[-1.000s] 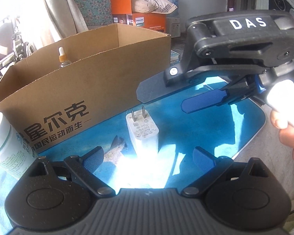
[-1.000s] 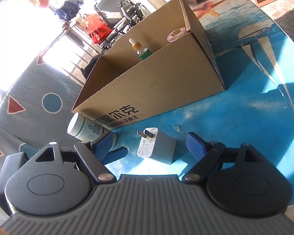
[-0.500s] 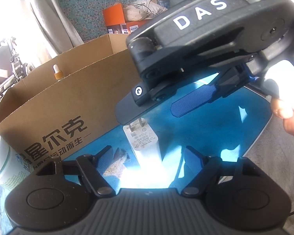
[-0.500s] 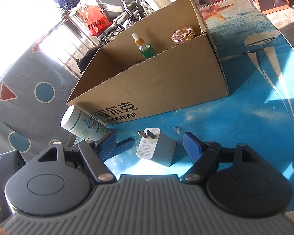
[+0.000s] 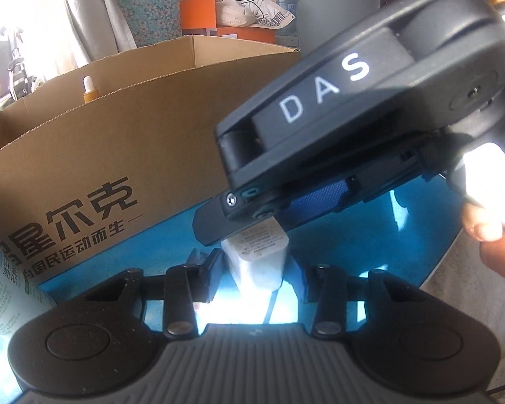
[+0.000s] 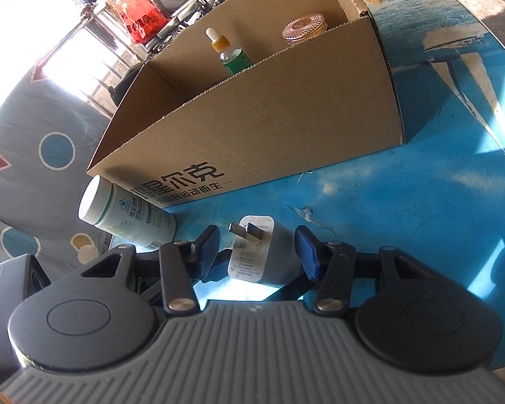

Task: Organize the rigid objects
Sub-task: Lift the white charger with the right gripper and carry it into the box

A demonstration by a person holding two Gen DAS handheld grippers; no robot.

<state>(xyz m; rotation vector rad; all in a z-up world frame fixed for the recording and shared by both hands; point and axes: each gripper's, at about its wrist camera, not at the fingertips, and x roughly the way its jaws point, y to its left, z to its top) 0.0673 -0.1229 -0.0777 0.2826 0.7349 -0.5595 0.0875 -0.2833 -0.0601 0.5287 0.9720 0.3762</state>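
White USB wall charger, lying on the blue tabletop just before the cardboard box, prongs and long axis toward the box, flanked by both spread-jawed tongs, right gripper and left gripper, neither visibly clamped; pill bottle alongside.

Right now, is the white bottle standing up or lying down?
Standing up: the bottle rests on its base beside the box, cap on top.

Black tongs marked "DAS", blue ribbed pads, silver screws.
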